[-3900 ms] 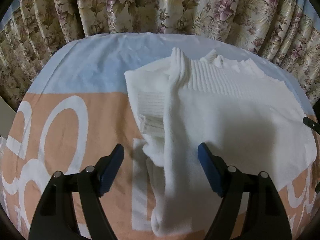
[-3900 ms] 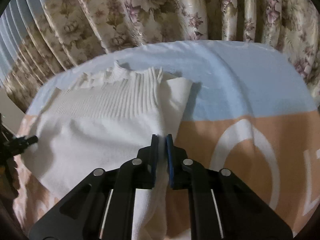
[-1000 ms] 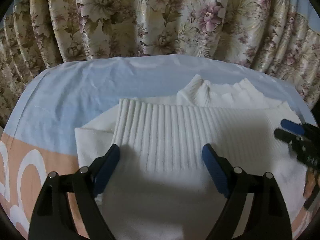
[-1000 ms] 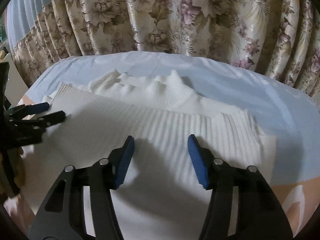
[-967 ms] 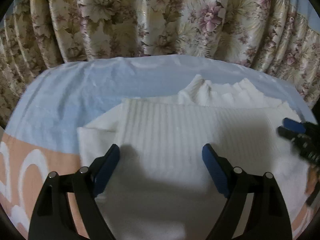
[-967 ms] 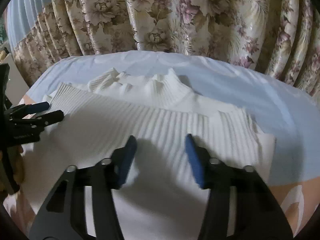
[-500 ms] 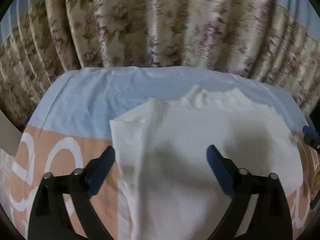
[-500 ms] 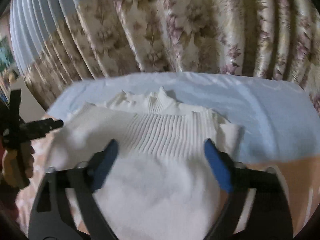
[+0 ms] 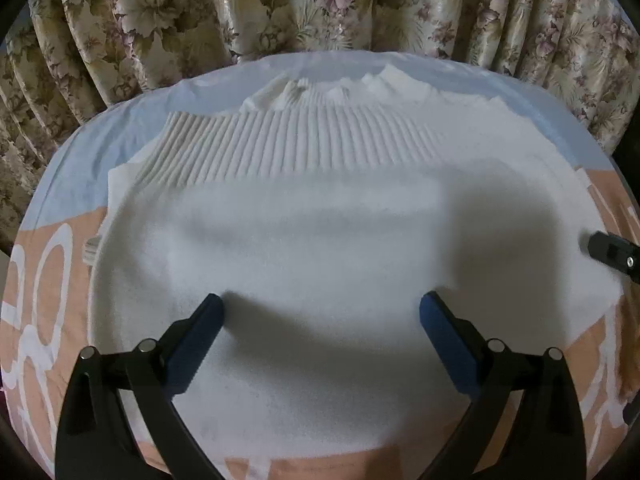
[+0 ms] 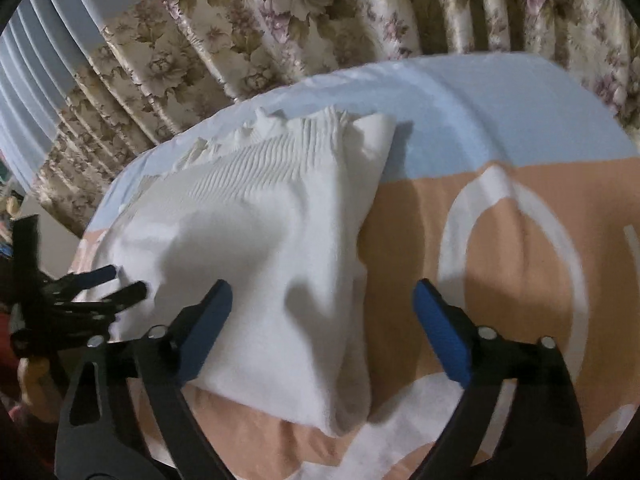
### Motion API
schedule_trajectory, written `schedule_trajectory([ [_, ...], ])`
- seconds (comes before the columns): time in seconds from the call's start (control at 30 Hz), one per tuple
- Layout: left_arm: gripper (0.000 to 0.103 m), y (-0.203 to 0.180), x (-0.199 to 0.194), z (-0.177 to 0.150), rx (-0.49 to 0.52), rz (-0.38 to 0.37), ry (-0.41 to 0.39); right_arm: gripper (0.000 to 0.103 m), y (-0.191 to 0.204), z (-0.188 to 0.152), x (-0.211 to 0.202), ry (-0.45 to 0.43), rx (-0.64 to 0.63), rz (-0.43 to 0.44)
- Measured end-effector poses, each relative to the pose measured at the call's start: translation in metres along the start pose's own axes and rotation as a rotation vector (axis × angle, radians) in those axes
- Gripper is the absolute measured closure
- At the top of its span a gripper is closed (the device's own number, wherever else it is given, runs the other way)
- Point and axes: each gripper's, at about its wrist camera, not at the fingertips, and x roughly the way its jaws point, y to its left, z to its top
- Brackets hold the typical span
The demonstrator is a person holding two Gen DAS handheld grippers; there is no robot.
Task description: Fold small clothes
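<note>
A white knitted sweater (image 9: 320, 220) lies folded on the bed cover (image 9: 44, 280), its ribbed hem (image 9: 300, 140) on top at the far side. My left gripper (image 9: 320, 306) hovers open over the sweater's near middle, nothing between its blue pads. In the right wrist view my right gripper (image 10: 322, 292) is open over the sweater's (image 10: 260, 240) right folded edge. Its jaws are closing with that edge lying between them, and the pads do not press it. The left gripper (image 10: 100, 284) shows at the left there; a tip of the right gripper (image 9: 612, 254) shows at the right edge.
The bed cover (image 10: 500, 240) is orange with white shapes near me and pale blue at the far side. A flowered curtain (image 9: 280, 8) hangs close behind the bed. A hand (image 10: 36, 376) holds the left gripper.
Both grippers drew back from the ribbed hem toward the near side. The right jaws opened wide and swung to the sweater's right edge. The left gripper shifted right over the sweater's middle.
</note>
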Motion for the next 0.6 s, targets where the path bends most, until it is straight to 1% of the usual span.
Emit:
schedule_trajectory([
  [0.1, 0.004, 0.001, 0.0, 0.0, -0.005, 0.001, -0.01, 0.023, -0.004, -0.005, 0.003, 0.03, 0.001, 0.046],
  [0.2, 0.004, 0.001, 0.0, -0.001, -0.012, 0.005, -0.021, 0.023, -0.005, -0.006, 0.004, 0.031, -0.013, 0.069],
  [0.3, 0.004, -0.002, 0.0, -0.002, -0.006, 0.018, -0.02, 0.032, -0.003, 0.001, 0.009, 0.035, -0.016, 0.081],
  [0.47, 0.004, -0.001, 0.0, 0.0, -0.009, 0.015, -0.011, 0.037, 0.002, 0.017, 0.024, 0.04, -0.022, 0.086],
  [0.57, 0.004, 0.0, 0.0, 0.0, -0.008, 0.015, -0.009, 0.042, -0.002, 0.028, 0.033, 0.046, -0.003, 0.104],
  [0.6, 0.004, -0.001, 0.0, 0.0, -0.008, 0.015, -0.01, 0.047, -0.003, 0.031, 0.035, 0.046, -0.002, 0.101],
])
